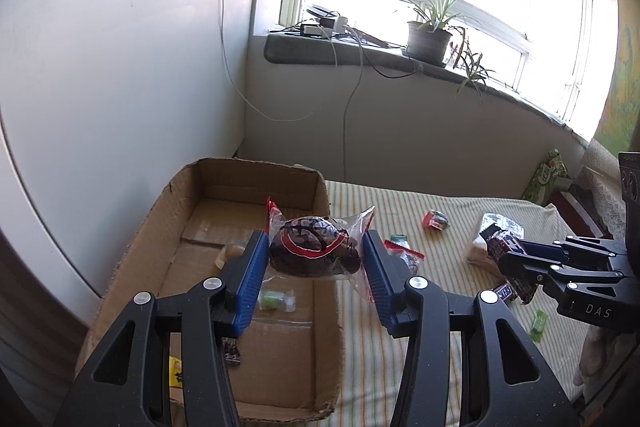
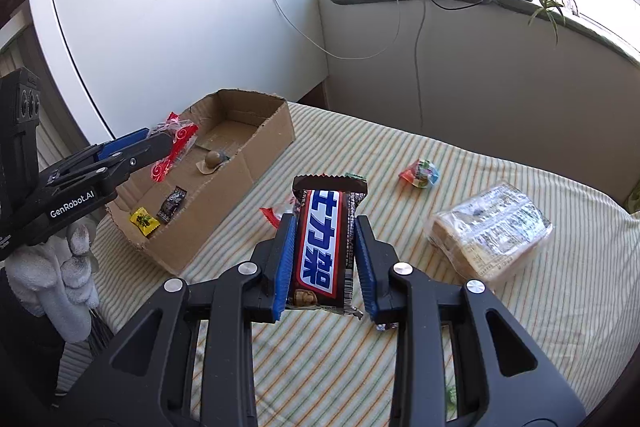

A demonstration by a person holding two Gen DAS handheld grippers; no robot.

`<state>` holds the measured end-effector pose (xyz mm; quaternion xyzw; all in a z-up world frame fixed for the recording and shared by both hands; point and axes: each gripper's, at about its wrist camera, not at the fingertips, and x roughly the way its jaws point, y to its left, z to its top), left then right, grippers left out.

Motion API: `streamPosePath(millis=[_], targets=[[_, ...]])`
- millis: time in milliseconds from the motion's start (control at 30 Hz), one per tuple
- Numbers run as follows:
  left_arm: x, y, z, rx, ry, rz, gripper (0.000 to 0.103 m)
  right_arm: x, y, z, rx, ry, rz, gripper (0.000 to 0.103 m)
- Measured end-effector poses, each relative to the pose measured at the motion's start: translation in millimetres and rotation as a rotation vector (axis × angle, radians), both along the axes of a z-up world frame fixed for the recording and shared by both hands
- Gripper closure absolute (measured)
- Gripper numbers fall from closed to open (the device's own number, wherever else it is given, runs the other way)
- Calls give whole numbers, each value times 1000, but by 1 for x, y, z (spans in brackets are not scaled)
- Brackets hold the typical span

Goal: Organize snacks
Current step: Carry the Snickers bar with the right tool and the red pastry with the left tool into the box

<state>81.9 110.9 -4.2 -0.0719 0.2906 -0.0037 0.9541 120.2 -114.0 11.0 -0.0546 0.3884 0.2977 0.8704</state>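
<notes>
Sunlit window and white wall back a striped surface [image 2: 400,367] where snacks lie scattered beside an open cardboard box [image 2: 240,163] already holding a few sweets. Both hands are mid-carry. The left gripper [image 1: 316,255], half open, clamps a bagged chocolate pastry [image 1: 312,247] above the box; the right gripper [image 2: 322,259], nearly closed, pinches a chocolate bar [image 2: 320,239] over the surface, near the box. Next, I judge, each must lower inside the box walls and release; a sandwich pack [image 2: 492,231] and small candy [image 2: 420,175] remain.
</notes>
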Motion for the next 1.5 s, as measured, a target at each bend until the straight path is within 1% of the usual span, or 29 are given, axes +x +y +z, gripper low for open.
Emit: streamPosePath(millis=[200,333,533,733,933,1100,1233,1267,1300,1333,1367,1400,1500], targets=[[7,28,-3,14,12,47,56,-1,38,4,5,-8,65,73],[15,45,-7,8,29,69,56,-2,63,4,8,-4,105,73],[28,64,-15,-16,53,79,56,-2,93,1,7,4,153,73],[36,75,-18,-20,61,88,56,-2,123,-7,-4,17,204,73],[39,83,-21,-29,69,91,55,-5,145,-17,-17,35,251,73],[41,87,-22,-35,72,96,53,-6,154,-24,-20,49,274,73],[41,89,-20,-38,68,104,53,-10,159,-25,-32,36,295,73],[40,90,-20,-40,67,106,53,-12,159,-24,-35,30,296,70],[40,91,-20,-42,67,108,53,-13,159,-24,-38,23,294,64],[39,91,-20,-42,67,110,53,-14,159,-23,-37,14,291,49],[39,92,-20,-41,66,111,53,-16,157,-22,-33,6,292,39],[38,92,-20,-40,66,112,53,-17,156,-20,-31,1,293,37],[36,92,-18,-42,63,116,53,-18,152,-18,-32,-4,291,37]])
